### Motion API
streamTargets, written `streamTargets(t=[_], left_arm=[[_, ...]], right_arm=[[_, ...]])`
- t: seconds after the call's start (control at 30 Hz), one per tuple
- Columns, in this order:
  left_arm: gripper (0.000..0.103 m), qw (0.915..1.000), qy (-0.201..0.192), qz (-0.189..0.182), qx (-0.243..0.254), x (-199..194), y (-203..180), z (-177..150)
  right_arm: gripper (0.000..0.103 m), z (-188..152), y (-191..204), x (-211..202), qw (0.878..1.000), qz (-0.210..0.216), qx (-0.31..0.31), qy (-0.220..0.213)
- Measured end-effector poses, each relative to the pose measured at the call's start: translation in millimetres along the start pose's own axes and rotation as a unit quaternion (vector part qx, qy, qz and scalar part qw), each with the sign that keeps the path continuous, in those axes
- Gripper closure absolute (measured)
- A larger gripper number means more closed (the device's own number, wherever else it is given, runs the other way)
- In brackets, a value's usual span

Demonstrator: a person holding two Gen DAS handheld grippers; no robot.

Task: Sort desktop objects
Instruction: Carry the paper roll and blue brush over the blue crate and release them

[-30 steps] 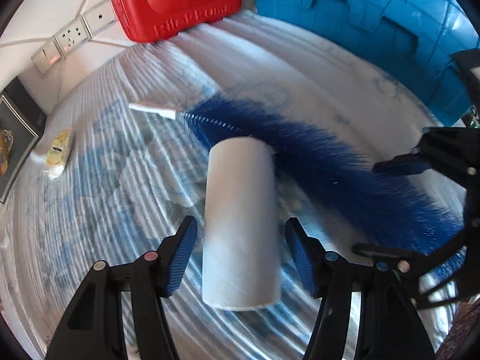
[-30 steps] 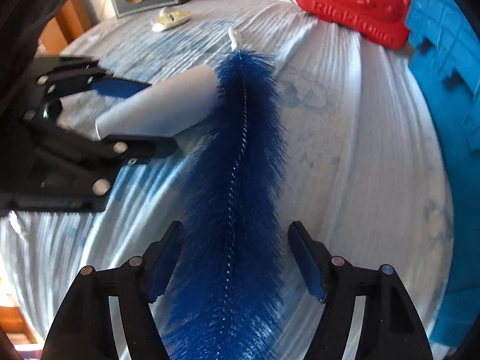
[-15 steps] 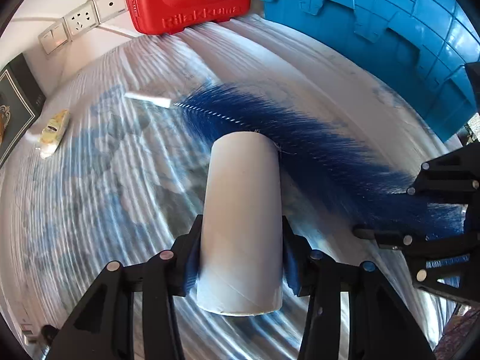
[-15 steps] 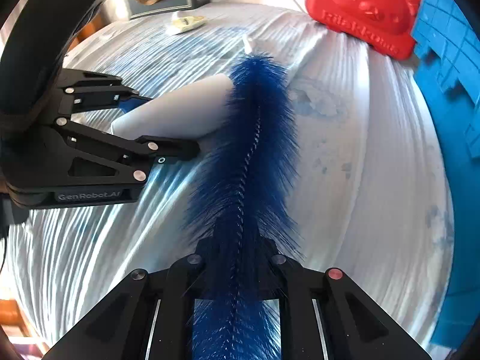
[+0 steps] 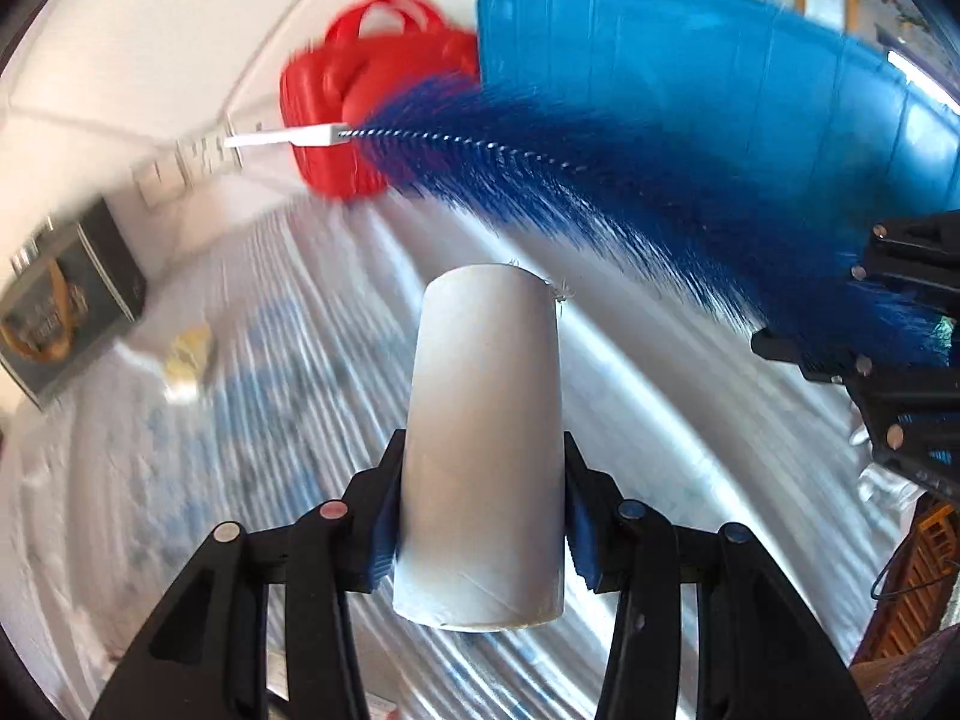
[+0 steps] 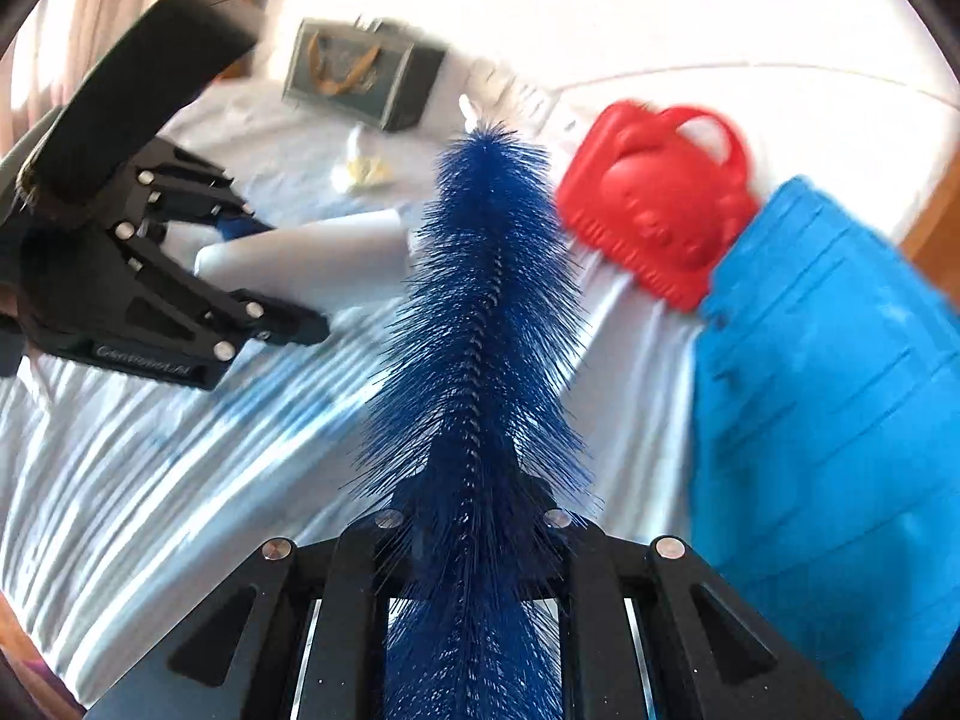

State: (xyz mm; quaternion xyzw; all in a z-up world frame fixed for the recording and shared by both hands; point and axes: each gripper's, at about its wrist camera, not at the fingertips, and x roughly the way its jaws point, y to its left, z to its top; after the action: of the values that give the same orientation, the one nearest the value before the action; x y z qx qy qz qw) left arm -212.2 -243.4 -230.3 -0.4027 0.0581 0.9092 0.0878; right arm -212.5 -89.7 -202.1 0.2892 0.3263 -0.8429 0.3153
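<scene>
Slippage is the main risk: the smooth white paper roll (image 5: 483,450), a rigid cylinder pinched near its base by the left gripper (image 5: 480,525), is held above the pleated cloth (image 5: 180,480). The bristly blue brush (image 6: 480,360), clamped by the right gripper (image 6: 474,510), could sag through compressible bristles.

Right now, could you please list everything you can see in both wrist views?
paper roll: one, white, held between the left fingers.
bottle brush: one, blue bristles, white tip, held between the right fingers.
red case: one, red, far side of the cloth.
blue bin: one, blue, beside the red case.
dark box: one, grey-black, at the wall.
small yellowish item: one, blurred, near the dark box.
tablecloth: one, white and blue.
left gripper: one, black, shut.
right gripper: one, black, shut.
</scene>
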Motion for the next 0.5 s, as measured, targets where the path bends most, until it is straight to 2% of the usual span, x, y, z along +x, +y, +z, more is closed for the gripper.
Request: streamTargets(t=[0.13,0.27,0.33,0.5], left_arm=[[0.058,0.9986,-0.044,0.008,0.027,-43,-18,37],[0.058,0.9937,-0.088,0.020,0.066,-81,-48,84],[0.058,0.9897,-0.114,0.022,0.083,-99,-69,110],[0.058,0.9811,-0.165,0.016,0.099,-117,-124,170]], right_arm=[[0.090,18,-28,-36,0.998,-0.017,0.037,-0.043],[0.090,35,-74,-111,0.989,-0.037,0.092,-0.113],[0.090,37,-96,-139,0.984,-0.046,0.108,-0.133],[0.090,39,-165,-203,0.971,-0.098,0.133,-0.171]])
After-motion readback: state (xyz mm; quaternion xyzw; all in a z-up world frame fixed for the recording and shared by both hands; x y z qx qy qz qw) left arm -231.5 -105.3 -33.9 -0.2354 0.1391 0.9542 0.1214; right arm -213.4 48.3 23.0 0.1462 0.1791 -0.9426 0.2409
